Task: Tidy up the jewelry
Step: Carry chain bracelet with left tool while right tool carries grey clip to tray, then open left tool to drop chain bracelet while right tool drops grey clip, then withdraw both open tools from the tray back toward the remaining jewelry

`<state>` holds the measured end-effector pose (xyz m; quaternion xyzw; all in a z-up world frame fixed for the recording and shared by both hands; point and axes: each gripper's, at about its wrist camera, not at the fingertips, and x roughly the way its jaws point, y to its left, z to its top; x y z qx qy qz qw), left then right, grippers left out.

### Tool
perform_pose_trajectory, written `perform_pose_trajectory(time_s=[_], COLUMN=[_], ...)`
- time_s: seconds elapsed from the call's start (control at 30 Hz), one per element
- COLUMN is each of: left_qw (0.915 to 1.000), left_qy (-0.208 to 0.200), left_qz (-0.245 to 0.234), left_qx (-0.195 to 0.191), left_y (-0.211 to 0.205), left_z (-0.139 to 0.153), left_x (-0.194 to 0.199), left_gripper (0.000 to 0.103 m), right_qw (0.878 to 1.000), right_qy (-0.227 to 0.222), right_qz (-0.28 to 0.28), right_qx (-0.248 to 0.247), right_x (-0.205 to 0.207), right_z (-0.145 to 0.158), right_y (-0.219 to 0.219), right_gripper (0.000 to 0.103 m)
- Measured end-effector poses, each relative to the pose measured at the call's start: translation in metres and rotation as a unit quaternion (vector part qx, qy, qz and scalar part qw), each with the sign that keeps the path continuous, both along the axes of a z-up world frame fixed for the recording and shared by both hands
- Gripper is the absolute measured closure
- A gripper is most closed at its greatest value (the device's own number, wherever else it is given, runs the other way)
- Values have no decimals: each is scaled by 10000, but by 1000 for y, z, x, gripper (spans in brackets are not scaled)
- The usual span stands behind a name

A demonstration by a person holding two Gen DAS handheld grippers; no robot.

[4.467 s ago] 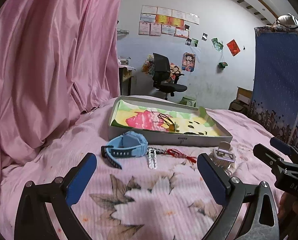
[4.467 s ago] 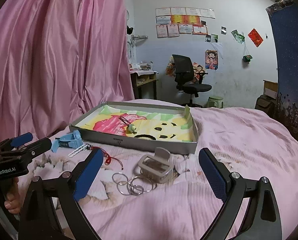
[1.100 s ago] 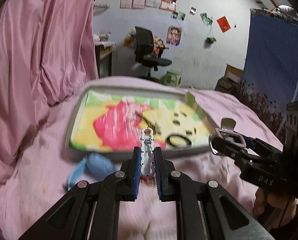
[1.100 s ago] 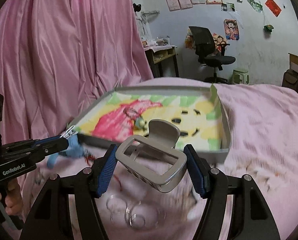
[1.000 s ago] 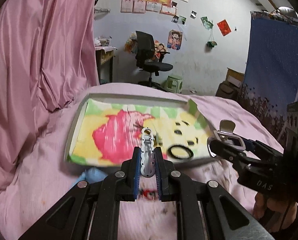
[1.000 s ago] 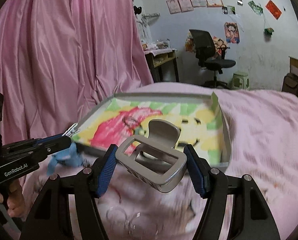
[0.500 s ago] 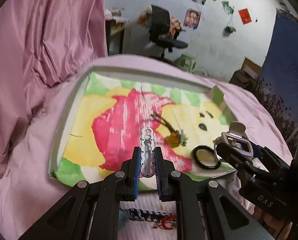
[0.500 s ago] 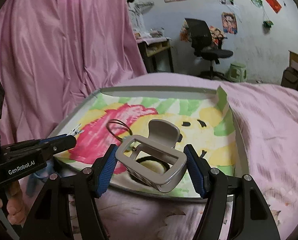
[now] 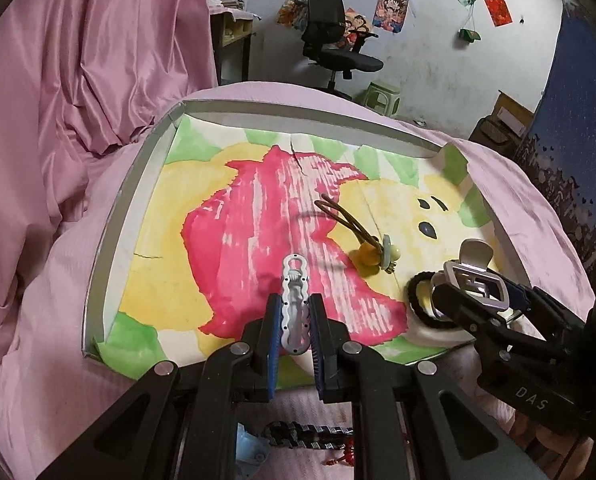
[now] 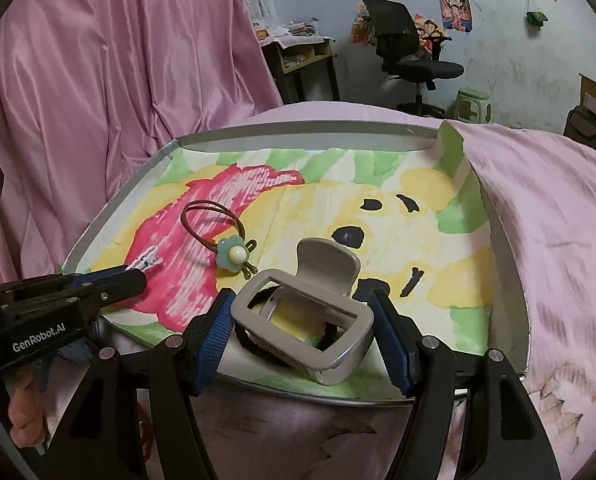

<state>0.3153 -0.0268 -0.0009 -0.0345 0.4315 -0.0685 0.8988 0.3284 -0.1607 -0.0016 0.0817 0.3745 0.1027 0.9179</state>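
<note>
Silver clip (image 9: pixel 295 305) is pinched in my left tool (image 9: pixel 295 346); grey claw clip (image 10: pixel 306 312) is clamped in my right tool (image 10: pixel 303 334), both over the tray (image 10: pixel 509 280). Risk: releasing the claw onto the black hair tie (image 9: pixel 413 304) at its 6 o'clock may tangle them.

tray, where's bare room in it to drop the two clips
Free: the tray's left half, from its left wall to the hair tie, and the far right corner. Crowded: the near right, around the black band.
</note>
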Motion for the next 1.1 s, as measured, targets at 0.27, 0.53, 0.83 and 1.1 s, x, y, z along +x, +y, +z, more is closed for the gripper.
perform_pose_trajectory(time_s=[0.27,0.53,0.83,1.1], left_qw=[9996,9944,9828,9693], left_qy=[-258,-935,-1727,-2403], left_qz=[129,355,482,444], left_qx=[-33,-340,-454,-268], left_y=[9,25,34,28], left_z=[6,20,35,44], left_x=[-15,-47,-90,-137], left_gripper=[70,35,15,8], right_qw=[9995,9956,9871,9774], right_qy=[-314,-905,-1533,-1996], right_qz=[-87,-252,-466,-687], right_qx=[-39,-7,-15,-60], right_x=[-14,-48,-94,-137], right_z=[12,33,51,61], right_y=[-4,-14,-23,-28], right_gripper=[34,21,12,10])
